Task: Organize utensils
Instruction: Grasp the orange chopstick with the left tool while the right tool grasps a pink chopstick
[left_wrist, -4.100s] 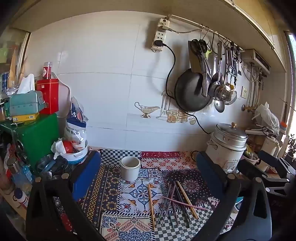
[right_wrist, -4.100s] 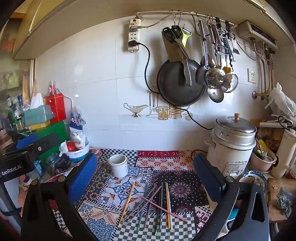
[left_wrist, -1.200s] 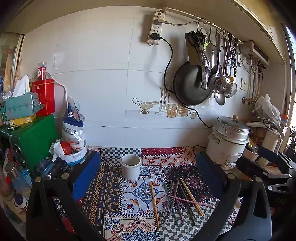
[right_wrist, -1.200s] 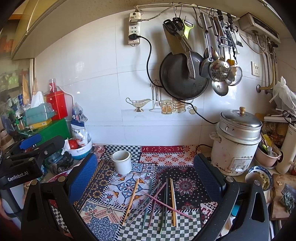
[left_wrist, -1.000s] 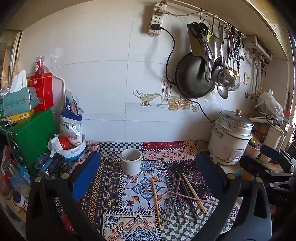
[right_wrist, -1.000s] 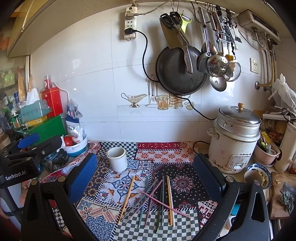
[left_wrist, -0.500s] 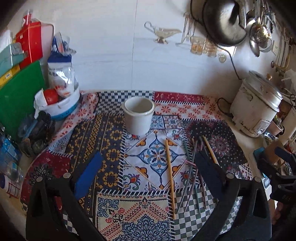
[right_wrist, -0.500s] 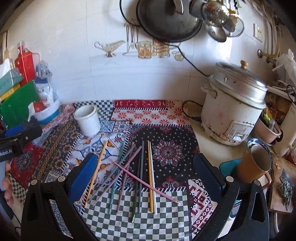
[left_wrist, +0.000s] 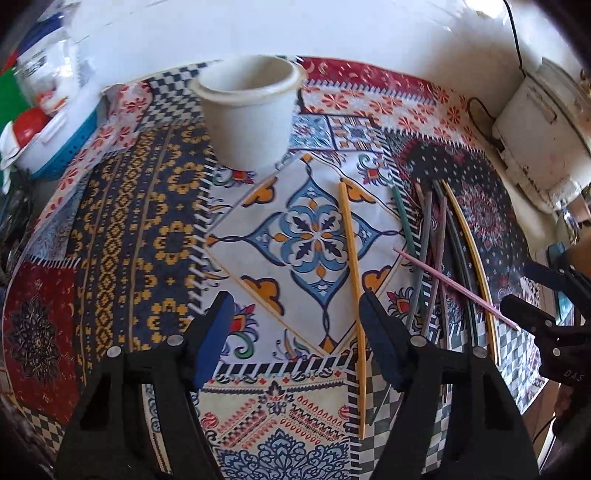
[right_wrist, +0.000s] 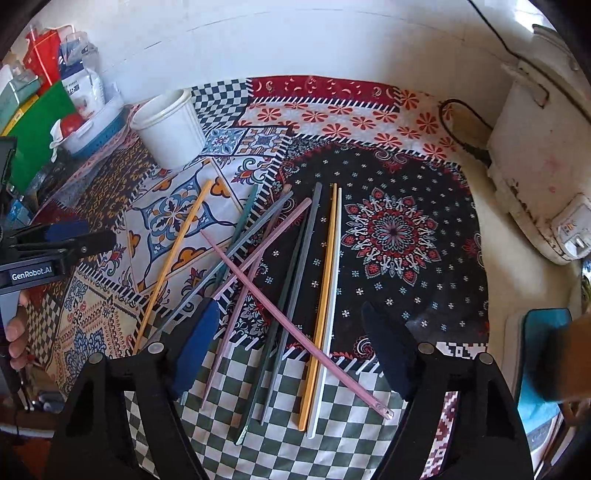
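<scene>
Several coloured chopsticks (right_wrist: 295, 266) lie in a loose, crossed pile on the patterned cloth (left_wrist: 147, 221), a pink one (right_wrist: 295, 321) slanting across the top. A yellow chopstick (left_wrist: 352, 280) lies apart to their left. A white cup (left_wrist: 247, 110) stands upright near the wall. My left gripper (left_wrist: 295, 314) hangs over the cloth with its jaws closing; the yellow chopstick runs just inside its right finger, untouched. My right gripper (right_wrist: 291, 317) hovers over the pile, jaws closing, several chopsticks under the gap and none pinched.
A white rice cooker (right_wrist: 535, 166) stands at the right with its black cord along the wall. A white and blue basket (left_wrist: 48, 140) and a green box (right_wrist: 37, 125) crowd the left. A teal object (right_wrist: 543, 354) lies at the right edge.
Both grippers have come down and tipped steeply toward the cloth, so the wall and hanging pans have left view. The chopsticks and cup loom larger. Both pairs of jaws have narrowed.
</scene>
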